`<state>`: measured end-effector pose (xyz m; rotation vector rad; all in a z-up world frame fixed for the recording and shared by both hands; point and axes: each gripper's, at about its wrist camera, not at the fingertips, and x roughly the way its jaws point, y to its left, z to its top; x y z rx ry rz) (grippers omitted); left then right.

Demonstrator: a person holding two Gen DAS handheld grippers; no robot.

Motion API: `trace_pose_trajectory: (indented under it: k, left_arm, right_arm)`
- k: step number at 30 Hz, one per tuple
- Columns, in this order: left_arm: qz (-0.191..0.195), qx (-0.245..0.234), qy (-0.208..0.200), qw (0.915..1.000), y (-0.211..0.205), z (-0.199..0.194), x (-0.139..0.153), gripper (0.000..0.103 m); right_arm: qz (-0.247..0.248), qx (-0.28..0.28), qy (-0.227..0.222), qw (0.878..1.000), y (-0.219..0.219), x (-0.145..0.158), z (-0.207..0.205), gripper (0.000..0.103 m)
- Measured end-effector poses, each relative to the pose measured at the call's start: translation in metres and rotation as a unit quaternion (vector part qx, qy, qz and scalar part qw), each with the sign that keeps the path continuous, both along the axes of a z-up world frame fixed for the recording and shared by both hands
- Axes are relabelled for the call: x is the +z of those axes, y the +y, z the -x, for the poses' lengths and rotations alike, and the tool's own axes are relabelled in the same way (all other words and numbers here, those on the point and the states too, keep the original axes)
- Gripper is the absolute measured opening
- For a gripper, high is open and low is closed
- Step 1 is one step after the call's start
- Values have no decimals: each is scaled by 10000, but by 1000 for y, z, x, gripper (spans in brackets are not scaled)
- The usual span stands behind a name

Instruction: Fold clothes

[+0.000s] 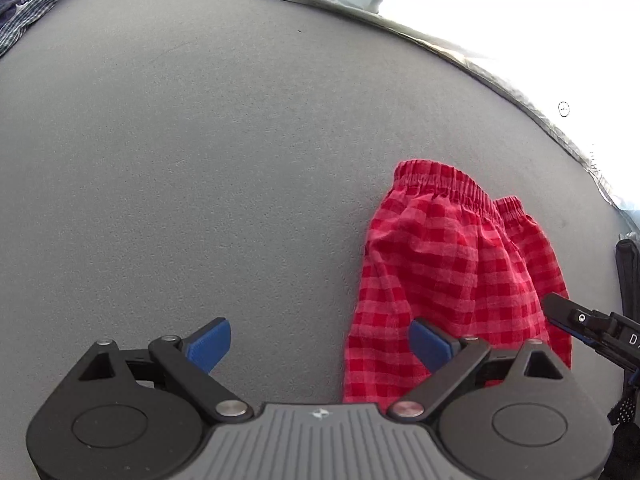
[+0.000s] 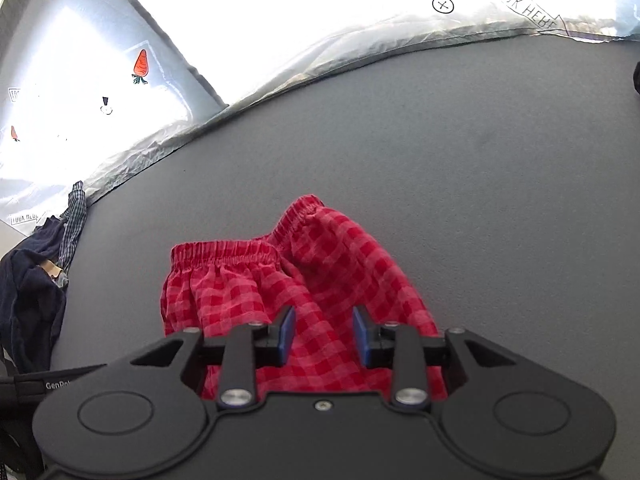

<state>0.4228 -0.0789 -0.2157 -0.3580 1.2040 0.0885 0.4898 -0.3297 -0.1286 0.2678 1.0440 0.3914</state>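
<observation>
blue-padded black fingers of the right gripper [image 2: 324,336] sit closest in the right wrist view, parted by a moderate gap with red checked cloth showing between them; whether the pads actually touch the fabric cannot be told, and nothing is clamped. beneath and ahead of them lies the pair of red-and-pink gingham cotton shorts with a gathered elastic waistband [image 2: 296,280], folded lengthwise so one half lies over the other, the waistband end pointing away from the camera and its two layers slightly offset. the shorts rest flat on the dark grey felt-like tabletop [image 2: 480,152].

from the left wrist view the same shorts [image 1: 448,276] lie to the right of the left gripper [image 1: 320,344], whose blue-padded fingers are spread wide with nothing between them. its right finger overlaps the left edge of the shorts in the picture, and its left finger hangs over bare tabletop [image 1: 200,140]. the tip of the right gripper [image 1: 560,312] shows at the far right edge, over the lower right part of the shorts.

beyond the shorts, a heap of dark navy and blue-checked clothes [image 2: 36,280] sits at the left edge of the tabletop, well apart from them. a crinkled silvery sheet printed with carrots and crosshair marks [image 2: 160,80] borders the far side of the tabletop.
</observation>
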Motion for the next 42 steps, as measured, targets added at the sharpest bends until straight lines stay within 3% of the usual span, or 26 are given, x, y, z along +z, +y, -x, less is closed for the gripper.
trace_pose_trajectory:
  k: [9, 13, 16, 23, 26, 31, 38, 42]
  left_arm:
    - [-615, -248, 22, 9978, -22, -36, -10, 97]
    - [-905, -390, 56, 9951, -31, -40, -14, 101]
    - [-994, -465, 62, 9939, -34, -42, -14, 102]
    - [-1082, -612, -539, 9908, -38, -36, 8, 102]
    - [-1023, -622, -747, 9900, -39, -37, 18, 102]
    - [-977, -723, -760, 9897, -47, -45, 16, 102]
    - [-743, -598, -393, 9947, -50, -50, -13, 103]
    - [-807, -484, -459, 9945, -47, -41, -1, 102]
  right_arm:
    - [997, 1101, -539, 9874, 48, -5, -13, 38]
    - [1137, 1354, -579, 9826, 54, -9, -10, 14]
    - [1150, 1337, -658, 9821, 53, -7, -9, 4]
    - [1258, 1178, -1407, 9749, 45, 19, 0, 1]
    - [1440, 1007, -1915, 9656, 39, 37, 1, 1]
    - [1652, 744, -2008, 9627, 29, 40, -11, 1]
    - [1953, 522, -1046, 9737, 23, -5, -32, 5]
    - [1977, 283, -1045, 9743, 15, 6, -17, 32]
